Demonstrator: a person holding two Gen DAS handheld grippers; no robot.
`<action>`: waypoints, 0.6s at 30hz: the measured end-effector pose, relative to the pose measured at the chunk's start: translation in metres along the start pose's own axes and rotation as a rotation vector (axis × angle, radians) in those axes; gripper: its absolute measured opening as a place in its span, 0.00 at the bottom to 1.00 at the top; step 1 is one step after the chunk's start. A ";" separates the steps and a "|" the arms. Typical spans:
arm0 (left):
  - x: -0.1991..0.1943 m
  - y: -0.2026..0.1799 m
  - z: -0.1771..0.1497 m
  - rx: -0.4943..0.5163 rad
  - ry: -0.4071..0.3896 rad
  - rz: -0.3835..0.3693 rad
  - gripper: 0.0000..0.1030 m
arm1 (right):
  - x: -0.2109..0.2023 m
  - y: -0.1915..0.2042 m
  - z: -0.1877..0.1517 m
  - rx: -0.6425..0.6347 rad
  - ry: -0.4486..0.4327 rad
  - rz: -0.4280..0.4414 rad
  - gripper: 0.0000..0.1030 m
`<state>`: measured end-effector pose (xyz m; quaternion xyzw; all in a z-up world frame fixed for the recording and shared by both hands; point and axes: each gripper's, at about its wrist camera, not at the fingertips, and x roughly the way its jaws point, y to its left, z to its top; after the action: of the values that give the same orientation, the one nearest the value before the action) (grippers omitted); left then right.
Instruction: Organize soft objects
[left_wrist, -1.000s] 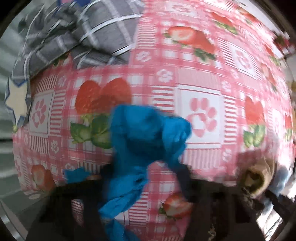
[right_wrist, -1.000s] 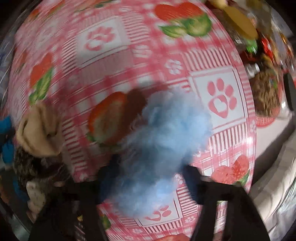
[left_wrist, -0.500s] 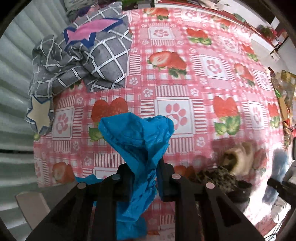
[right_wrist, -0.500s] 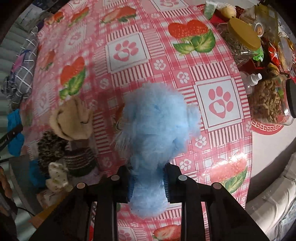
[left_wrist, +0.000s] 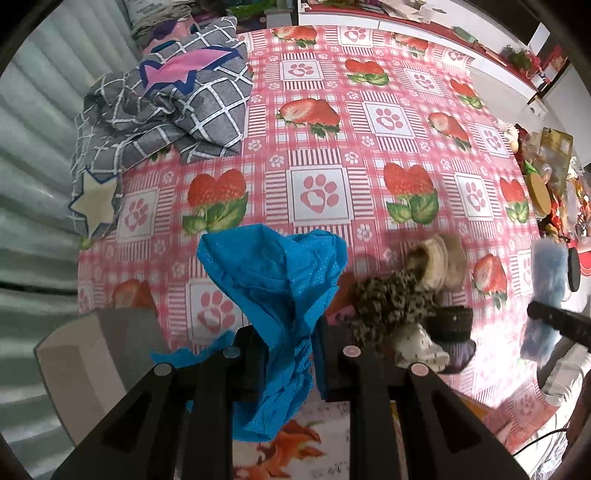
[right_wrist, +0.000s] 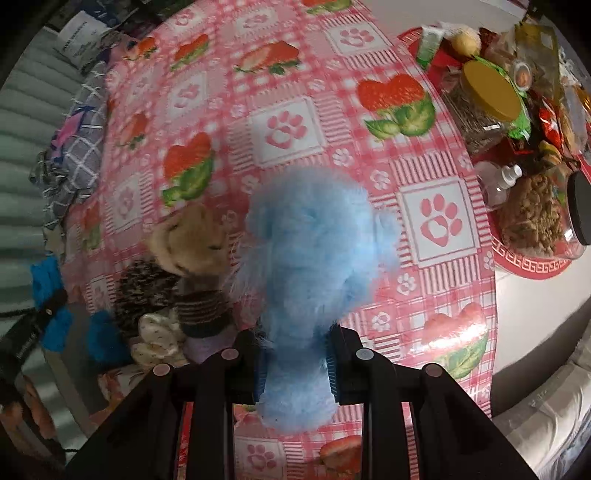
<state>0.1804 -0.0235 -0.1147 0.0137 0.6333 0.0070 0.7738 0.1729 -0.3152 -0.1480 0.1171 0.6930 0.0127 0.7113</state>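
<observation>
Above the worktop, left fingers pinch blue cloth, right fingers squeeze fluffy toy; loose cloth could slip free

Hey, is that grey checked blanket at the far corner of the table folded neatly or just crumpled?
Crumpled. The grey checked blanket lies in a bunched heap with uneven creases, one star-printed corner hanging over the edge of the strawberry-print tablecloth.
</observation>
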 end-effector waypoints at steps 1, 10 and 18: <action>-0.003 0.001 -0.004 -0.004 0.000 -0.004 0.21 | -0.003 0.008 0.000 -0.013 -0.005 0.014 0.26; -0.028 0.006 -0.037 0.016 -0.015 -0.029 0.21 | -0.025 0.071 -0.013 -0.115 -0.030 0.096 0.27; -0.043 0.011 -0.066 0.055 -0.016 -0.064 0.21 | -0.042 0.109 -0.035 -0.162 -0.045 0.129 0.27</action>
<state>0.1072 -0.0131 -0.0856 0.0147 0.6272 -0.0353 0.7779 0.1520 -0.2114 -0.0872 0.1038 0.6646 0.1121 0.7314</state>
